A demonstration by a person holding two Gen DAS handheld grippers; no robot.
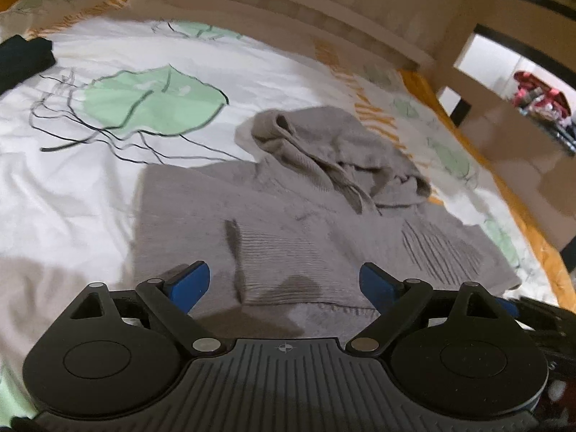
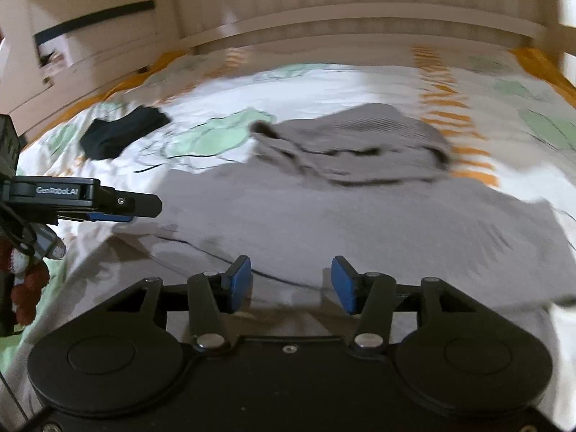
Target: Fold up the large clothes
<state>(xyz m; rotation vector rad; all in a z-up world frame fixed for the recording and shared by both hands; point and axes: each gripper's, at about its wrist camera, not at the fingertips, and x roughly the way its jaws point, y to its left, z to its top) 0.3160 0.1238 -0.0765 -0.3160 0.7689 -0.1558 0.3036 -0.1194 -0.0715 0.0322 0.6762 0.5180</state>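
Grey knitted hooded sweater (image 1: pixel 288 223) is lying on the bed, spread flat across the white bedcover (image 1: pixel 72 187) printed with green leaves and thin black lines. Its body is forming a broad flat panel nearest both cameras, while the hood and upper part (image 1: pixel 334 158) are lying bunched in a heap at the far end. In the left wrist view a ribbed band (image 1: pixel 439 252) is showing at the sweater's right corner, close to the orange edge of the bedding (image 1: pixel 511 194).

Left gripper (image 1: pixel 284 284) is hovering just above the near hem, its 2 blue-padded fingers (image 1: pixel 190 284) standing wide apart and holding nothing. In the right wrist view the same left gripper (image 2: pixel 140 210) is appearing side-on at the left edge, beside the sweater's left border; whether it is touching the fabric cannot be told.

Right gripper (image 2: pixel 291 284) is pointing over the near part of the sweater (image 2: pixel 360 223), its 2 blue pads (image 2: pixel 237 280) also spread apart with only grey knit visible between them, gripping nothing.

Dark folded garment (image 2: pixel 122 133) is lying on the bedcover well apart from the sweater, towards the far left. Beige headboard (image 2: pixel 360 25) is running behind the bed, and both views are slightly blurred.
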